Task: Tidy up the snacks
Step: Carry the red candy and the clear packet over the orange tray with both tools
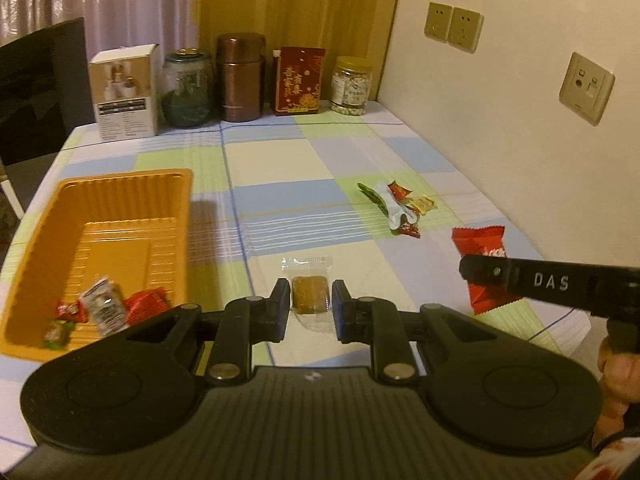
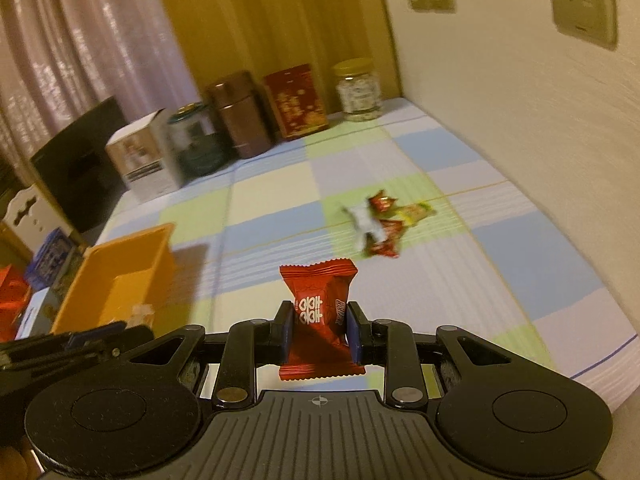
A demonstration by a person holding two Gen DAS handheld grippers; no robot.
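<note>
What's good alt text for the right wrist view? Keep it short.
The right tool is shut on a red wrapped candy, held above a checked tablecloth. A small pile of wrapped snacks lies further ahead, an orange tray sits to the left, and jars and boxes line the back by the curtain.

1. Table (image 1: 280, 168) under a checked blue, green and cream cloth fills mid-frame
2. Orange tray (image 1: 176, 216) at left
3. Small heap of wrapped snacks (image 1: 398, 208) right of centre, perhaps four or five pieces
4. White box (image 1: 124, 92), jars and tins along the far edge
</note>
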